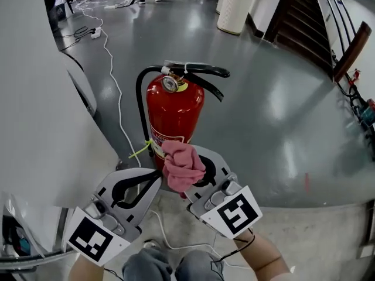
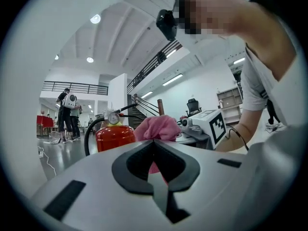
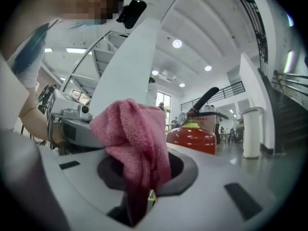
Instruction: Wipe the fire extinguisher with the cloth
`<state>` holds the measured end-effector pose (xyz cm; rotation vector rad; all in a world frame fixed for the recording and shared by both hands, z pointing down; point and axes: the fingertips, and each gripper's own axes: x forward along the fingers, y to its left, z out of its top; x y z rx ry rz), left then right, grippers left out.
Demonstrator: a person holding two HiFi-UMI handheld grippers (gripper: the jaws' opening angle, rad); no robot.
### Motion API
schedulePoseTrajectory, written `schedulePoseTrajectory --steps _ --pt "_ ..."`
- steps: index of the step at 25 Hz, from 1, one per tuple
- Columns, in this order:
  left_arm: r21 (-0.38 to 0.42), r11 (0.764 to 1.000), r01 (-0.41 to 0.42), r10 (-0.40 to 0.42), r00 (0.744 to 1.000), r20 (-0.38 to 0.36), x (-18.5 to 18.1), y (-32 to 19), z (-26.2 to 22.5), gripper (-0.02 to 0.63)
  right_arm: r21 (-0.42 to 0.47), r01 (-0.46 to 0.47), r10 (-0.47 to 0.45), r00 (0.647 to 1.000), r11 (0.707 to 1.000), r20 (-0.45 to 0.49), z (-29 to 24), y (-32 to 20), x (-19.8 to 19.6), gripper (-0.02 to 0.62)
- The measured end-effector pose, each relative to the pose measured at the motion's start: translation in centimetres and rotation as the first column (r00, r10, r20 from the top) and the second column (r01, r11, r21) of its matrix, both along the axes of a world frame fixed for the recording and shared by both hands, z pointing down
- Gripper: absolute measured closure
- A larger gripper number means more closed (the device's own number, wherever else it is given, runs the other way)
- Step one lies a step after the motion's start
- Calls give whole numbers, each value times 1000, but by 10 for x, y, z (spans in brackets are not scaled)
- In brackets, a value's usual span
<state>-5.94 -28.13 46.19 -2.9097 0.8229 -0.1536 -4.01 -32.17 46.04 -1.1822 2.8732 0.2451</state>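
Two hand-held grippers work low over a glossy grey floor (image 1: 275, 104), in front of a red fire extinguisher (image 1: 174, 113) that stands upright near the floor's near edge, where a paler strip begins. The right gripper (image 1: 198, 167) has its jaws clamped on a pink cloth (image 1: 181, 165). The bunched cloth is gathered into a thick fold between the pads and rises above them. In the head view it sits against the lower front of the red cylinder, over the bottom of the label; whether it actually touches cannot be told. The left gripper (image 1: 153, 179) hangs just beside it, toward the cylinder's lower left. Its jaws are closed tip to tip with nothing between them, and the left gripper view shows only the cloth and the extinguisher beyond their dark pads.

On top of the extinguisher, a round pressure gauge (image 1: 170, 84) faces the camera under black handle levers (image 1: 202, 72). A black hose (image 1: 139, 107) arcs down the cylinder's left side, and a yellow-green tie (image 1: 140, 150) sticks out near the hose's lower end. A white cable (image 1: 117, 98) trails across the floor from the far left corner toward the extinguisher's base. A white column (image 1: 237, 4) stands at the far edge, with a dark staircase (image 1: 299, 16) to its right. A broad white surface (image 1: 35, 98) fills the left side of the head view.
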Motion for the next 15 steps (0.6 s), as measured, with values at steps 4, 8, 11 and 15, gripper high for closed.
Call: schedulePoseTrajectory --steps 4,8,11,15 --pt "-34 999 -16 15 1000 -18 1 1 -36 596 -31 5 -5 1000 1000 4 -36 7 -3 503" --pt "-75 997 -17 13 999 -51 -1 11 -89 596 -56 -5 6 1000 998 14 -93 16 -2 503" --pt "-86 996 4 -13 995 -102 -6 20 -144 595 -72 -3 4 1000 997 16 -146 29 -2 503" --pt "-43 998 47 -53 985 -167 -5 35 -240 597 -76 0 1 1000 997 8 -232 52 6 503"
